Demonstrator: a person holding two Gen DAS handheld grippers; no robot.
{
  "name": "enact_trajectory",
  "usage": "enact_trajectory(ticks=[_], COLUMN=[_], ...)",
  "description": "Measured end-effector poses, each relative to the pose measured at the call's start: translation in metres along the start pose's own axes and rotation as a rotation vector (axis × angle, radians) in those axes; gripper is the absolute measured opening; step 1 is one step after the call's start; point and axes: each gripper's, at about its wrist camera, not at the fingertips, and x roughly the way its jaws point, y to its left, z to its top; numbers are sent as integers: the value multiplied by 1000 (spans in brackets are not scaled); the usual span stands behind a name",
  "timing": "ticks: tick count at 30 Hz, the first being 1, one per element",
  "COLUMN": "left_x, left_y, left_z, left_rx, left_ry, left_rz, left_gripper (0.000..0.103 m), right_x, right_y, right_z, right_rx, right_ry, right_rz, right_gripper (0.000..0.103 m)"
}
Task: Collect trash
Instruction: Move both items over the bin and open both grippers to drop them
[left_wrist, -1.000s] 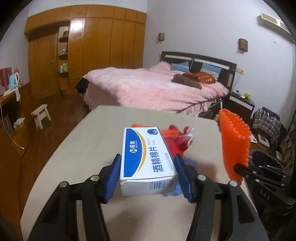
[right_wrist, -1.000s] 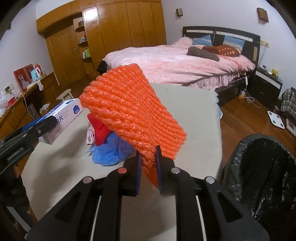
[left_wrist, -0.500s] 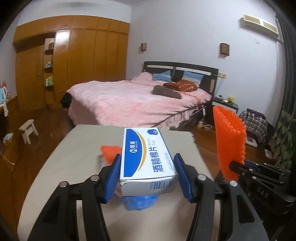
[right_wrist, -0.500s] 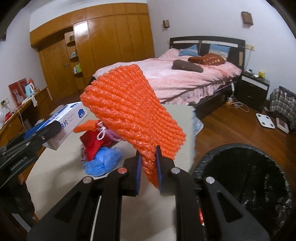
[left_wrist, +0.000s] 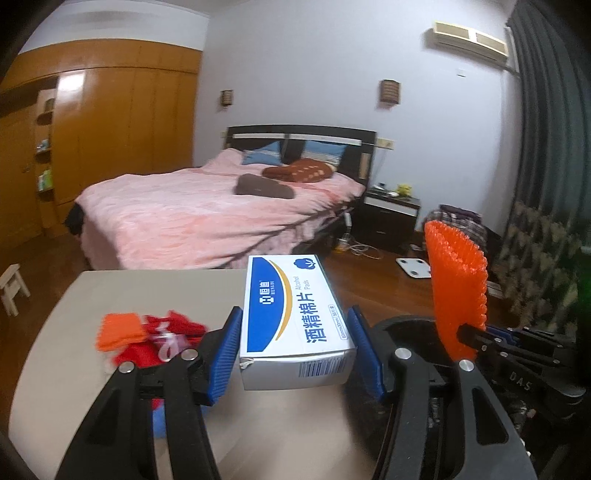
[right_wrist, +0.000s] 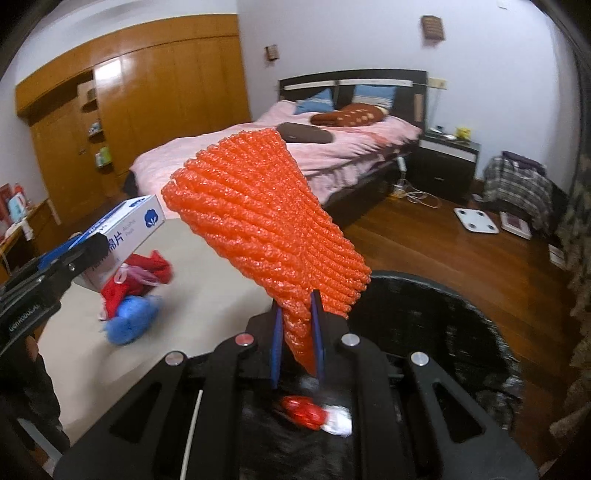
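Trash items: orange foam net sleeve (right_wrist: 266, 218) and alcohol pads box (left_wrist: 295, 317), both carried clear of the table (left_wrist: 155, 291).
Foam net location: centre of the right wrist view, fanning upward from the pads, its lower end over the near rim of the black-lined bin (right_wrist: 443, 332).
Foam net handling: judged very light, soft and springy; it crushes flat where pinched. Best taken at a bunched end, as now; little risk of damage.
Box location: lower centre of the left wrist view, lying lengthwise between the blue pads, printed face up.
Box handling: judged light, stiff cardboard with smooth sides; could slide if the squeeze slackens. Long side walls are the sound place to take hold.
Right gripper (right_wrist: 297, 334): nearly closed, clenched on the narrow tail of the foam net.
Left gripper (left_wrist: 295, 350): about half open, pads pressing both long sides of the box; grasp appears square.
Bin contents: red and white wrapper (right_wrist: 314, 413) visible inside, low in the right wrist view.
Remaining on table: red bag (right_wrist: 142, 271), blue crumpled item (right_wrist: 129, 321), small orange foam piece (left_wrist: 120, 330), left of both views.
Assessment: foam net is nearest to drop position; box is just reaching the bin edge.
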Motion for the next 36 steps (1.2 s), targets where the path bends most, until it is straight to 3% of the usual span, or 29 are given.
enact_trajectory(ticks=[12,24,25,26,30,33,34,36], left_x=[38,78,81,82,81,78,75,69], left_y=[-85,-123,-124,-123,-114,-105,-99,-88], left_z=[-2,-19,-20,-20,-24,-23,-23,-22], left_rx=[67,108,110,109,107,95,94,96], left_ry=[43,136,148,153,159,153,144,132], left_rz=[-163,-268,-276,-279,-270,-240,-220,-187], left_gripper=[57,58,63,70,76,82,86,91], right_x=[-7,5,6,7,9,5,4,0], right_y=[-75,-113,-115,-117,-122,-121,-119,-114], right_z=[-29,-52,-53,-55,-60,-62,-62,-61], right_rx=[87,142,144,147,146,134,131,119], right_ry=[43,98,104,109,115,96,88,65], right_rz=[-124,-170,-172,-178,-201,-222,-224,-230], right_gripper=[13,18,22,32,52,77,90,95])
